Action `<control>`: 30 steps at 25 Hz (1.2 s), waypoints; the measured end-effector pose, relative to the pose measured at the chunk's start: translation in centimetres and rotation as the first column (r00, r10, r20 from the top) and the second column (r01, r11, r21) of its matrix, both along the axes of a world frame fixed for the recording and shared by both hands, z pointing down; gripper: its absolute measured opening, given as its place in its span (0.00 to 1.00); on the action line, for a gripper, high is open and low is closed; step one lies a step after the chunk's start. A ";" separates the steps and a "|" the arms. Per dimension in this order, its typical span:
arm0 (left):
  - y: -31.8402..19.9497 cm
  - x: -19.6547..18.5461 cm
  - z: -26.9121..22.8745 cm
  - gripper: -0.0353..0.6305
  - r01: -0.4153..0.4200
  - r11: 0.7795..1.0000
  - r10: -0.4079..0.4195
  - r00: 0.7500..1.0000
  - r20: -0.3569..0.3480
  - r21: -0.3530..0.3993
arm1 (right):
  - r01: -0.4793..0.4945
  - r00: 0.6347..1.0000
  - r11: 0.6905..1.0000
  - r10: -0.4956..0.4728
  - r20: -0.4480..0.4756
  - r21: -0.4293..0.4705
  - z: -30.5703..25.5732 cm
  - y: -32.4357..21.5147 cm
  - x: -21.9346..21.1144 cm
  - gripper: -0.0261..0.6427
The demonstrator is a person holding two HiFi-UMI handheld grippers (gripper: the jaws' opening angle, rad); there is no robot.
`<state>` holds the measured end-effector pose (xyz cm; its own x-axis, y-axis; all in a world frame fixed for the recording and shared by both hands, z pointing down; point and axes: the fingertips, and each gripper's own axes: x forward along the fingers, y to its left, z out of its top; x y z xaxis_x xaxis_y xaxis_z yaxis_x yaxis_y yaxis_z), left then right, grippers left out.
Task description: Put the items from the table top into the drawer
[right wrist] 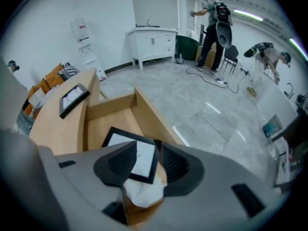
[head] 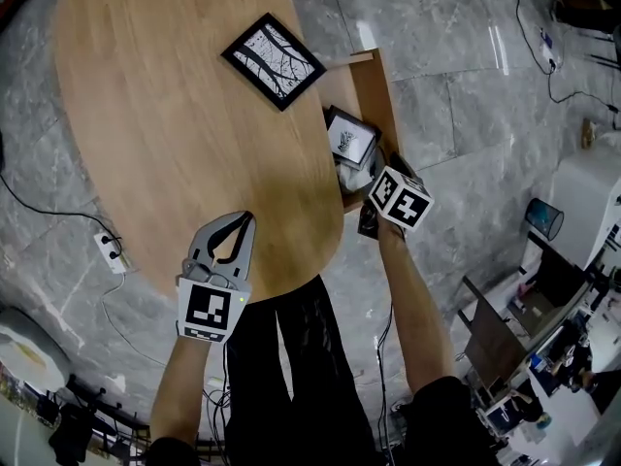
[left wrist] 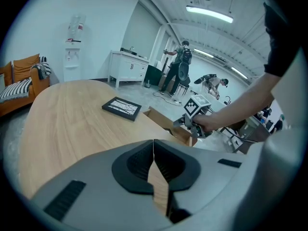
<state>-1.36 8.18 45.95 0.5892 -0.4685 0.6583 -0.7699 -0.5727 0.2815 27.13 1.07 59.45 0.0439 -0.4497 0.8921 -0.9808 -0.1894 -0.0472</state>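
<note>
An open wooden drawer [head: 375, 83] sticks out from the right edge of the oval table [head: 165, 153]. Inside it a small black-framed picture [right wrist: 140, 161] lies tilted over a crumpled white cloth [right wrist: 142, 194]. My right gripper [right wrist: 147, 160] hangs over the drawer, open, with the frame's near edge between its pads but not pressed. A larger black-framed picture [head: 273, 60] lies flat on the table's far side. My left gripper [head: 247, 219] rests over the table's near edge, shut on nothing, its tips [left wrist: 153, 144] touching.
Grey tiled floor surrounds the table. A power strip and cables [head: 112, 252] lie on the floor at left. People [right wrist: 215, 28] stand by chairs and a white cabinet [right wrist: 151, 44] far across the room. An orange sofa [left wrist: 21, 83] stands beyond the table's left end.
</note>
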 end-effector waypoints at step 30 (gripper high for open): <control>0.3 -6.0 -0.2 0.07 0.149 0.989 -0.149 0.989 -0.016 0.000 | 0.679 0.700 0.610 -0.705 -0.111 0.408 -14.5 -8.2 -23.9 0.05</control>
